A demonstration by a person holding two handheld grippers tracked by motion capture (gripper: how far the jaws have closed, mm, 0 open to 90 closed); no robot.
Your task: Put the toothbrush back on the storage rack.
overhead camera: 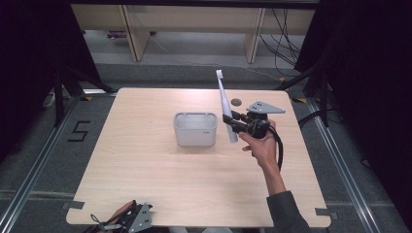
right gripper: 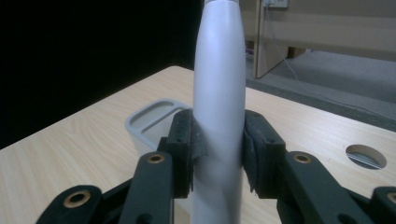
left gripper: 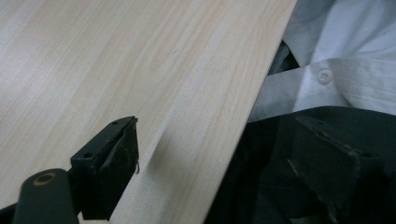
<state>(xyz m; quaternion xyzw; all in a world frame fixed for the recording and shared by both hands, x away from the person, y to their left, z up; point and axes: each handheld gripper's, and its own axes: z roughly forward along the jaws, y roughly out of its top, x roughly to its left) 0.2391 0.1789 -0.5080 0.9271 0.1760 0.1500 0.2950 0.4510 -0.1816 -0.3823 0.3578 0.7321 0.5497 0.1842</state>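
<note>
Spreading across most of the high view, the pale wooden table (overhead camera: 160, 184) carries a grey holder (overhead camera: 195, 128) near its middle, and every place below is given from that holder. Behind and to the right of the holder, a small round hole (overhead camera: 236, 102) is cut into the tabletop. Just right of the holder, raised off the wood, the right gripper (overhead camera: 231, 123) is carried in a hand (overhead camera: 260, 145) whose sleeved forearm comes in from the near edge, a black cable looping beside the wrist. Its 2 jaws are clamped on the lower body of a white electric toothbrush (overhead camera: 225, 104); the right gripper view shows both pads (right gripper: 186, 140) pressed against the toothbrush (right gripper: 219, 93), with the holder (right gripper: 152, 119) behind it. The toothbrush stands nearly upright, leaning slightly, with its brush head (overhead camera: 219, 74) topmost and well above the holder's rim. Far in front and to the left of the holder, at the table's near edge, the left gripper (overhead camera: 127, 219) rests with its jaws apart and nothing between them.
</note>
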